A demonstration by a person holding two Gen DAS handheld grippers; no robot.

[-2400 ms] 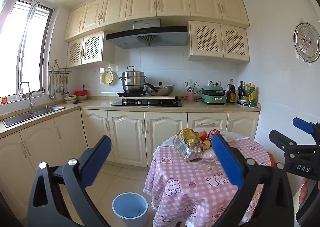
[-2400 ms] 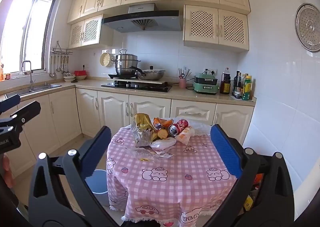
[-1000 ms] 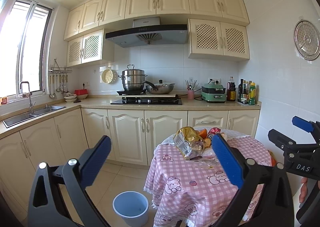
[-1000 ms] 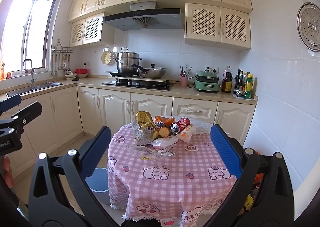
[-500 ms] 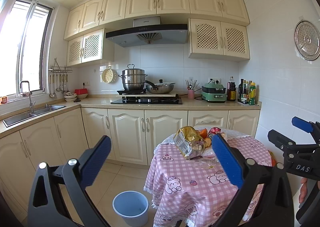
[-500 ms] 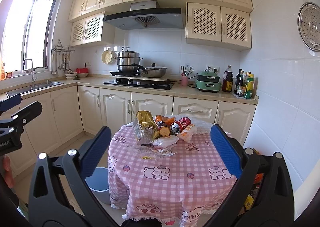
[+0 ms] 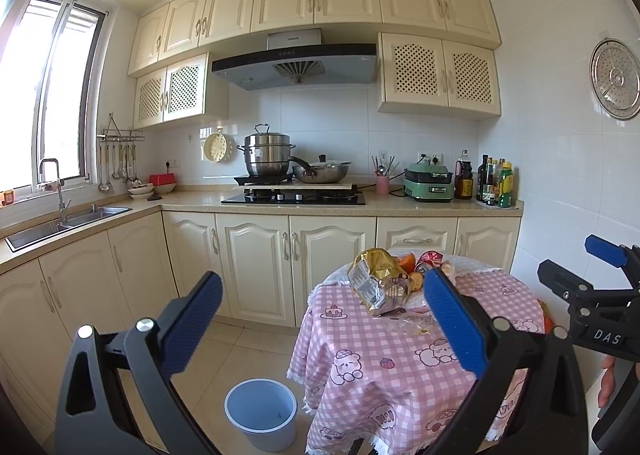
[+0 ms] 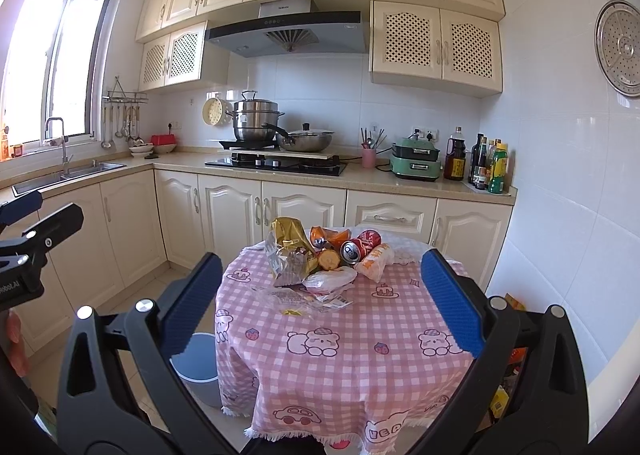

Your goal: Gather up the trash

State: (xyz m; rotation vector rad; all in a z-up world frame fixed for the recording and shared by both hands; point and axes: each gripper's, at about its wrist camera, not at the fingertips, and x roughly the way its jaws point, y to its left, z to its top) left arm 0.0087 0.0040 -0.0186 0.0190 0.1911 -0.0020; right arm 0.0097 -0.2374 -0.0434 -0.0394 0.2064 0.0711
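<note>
Both tongs gape; red can (image 8: pixel 357 246) lies mouth toward camera

Your table wears a matt pink checked cloth (image 8: pixel 352 355) with a frayed white fringe, and on it you see a crinkled, shiny gold foil bag (image 8: pixel 290 251), glossy metal cans (image 8: pixel 358 247) just right of it and clear, wrinkled plastic wrappers (image 8: pixel 328 281) in front. On the glossy floor tiles (image 7: pixel 244 351) left of the table stands a smooth, matt blue plastic bin (image 7: pixel 261 417). Your grippers' fingers (image 8: pixel 448 299) carry rough, textured blue pads on matt black plastic.
</note>
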